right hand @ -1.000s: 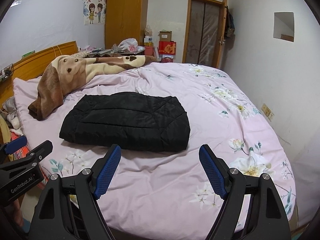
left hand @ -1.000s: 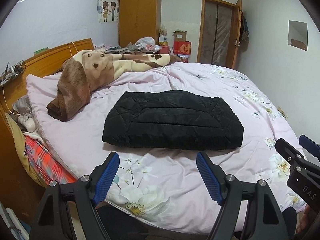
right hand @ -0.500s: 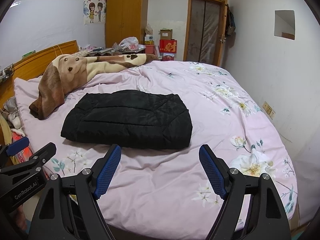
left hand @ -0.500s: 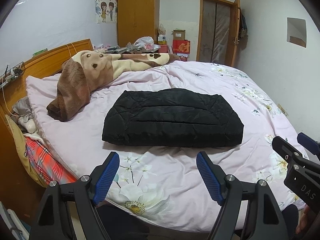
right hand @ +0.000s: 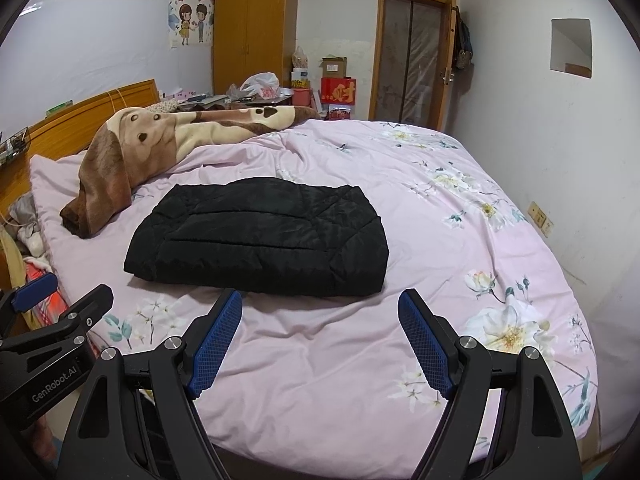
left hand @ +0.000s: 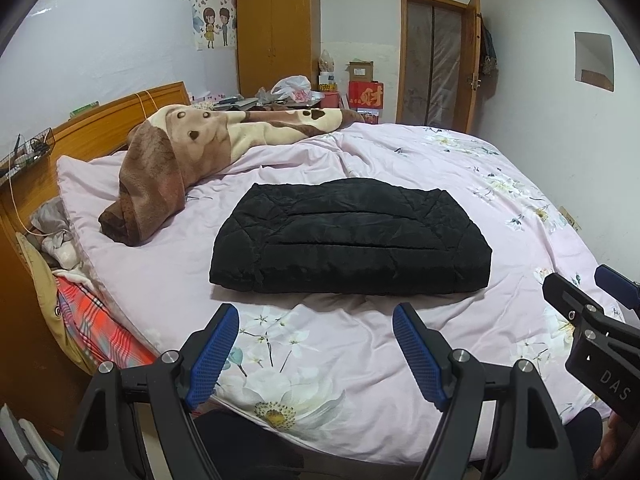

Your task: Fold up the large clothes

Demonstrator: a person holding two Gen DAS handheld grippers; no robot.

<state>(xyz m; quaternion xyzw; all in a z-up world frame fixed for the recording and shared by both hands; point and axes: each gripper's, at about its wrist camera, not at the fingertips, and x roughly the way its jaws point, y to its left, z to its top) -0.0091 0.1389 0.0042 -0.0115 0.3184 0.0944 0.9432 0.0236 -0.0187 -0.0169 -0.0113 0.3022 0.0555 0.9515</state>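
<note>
Both wrist views look from the bed's foot, tilted down across the pink duvet (left hand: 400, 344) toward the far wall. Both share the folded black garment (left hand: 352, 240) mid-bed. Left view sits leftward, catching the right gripper (left hand: 600, 292) at its right edge.

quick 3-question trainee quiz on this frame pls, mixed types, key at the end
1. True or false: the black jacket is lying folded into a compact block on the pink floral duvet.
2. Multiple choice: the left gripper and the right gripper are: A) both open, with nothing between the pads; B) both shut on the jacket; C) one open, one holding cloth.
3. Short answer: what lies beside the jacket toward the wooden headboard?

Key: 1 true; 2 A; 3 the brown and cream bear-print blanket, bunched up and apart from the jacket.
</note>
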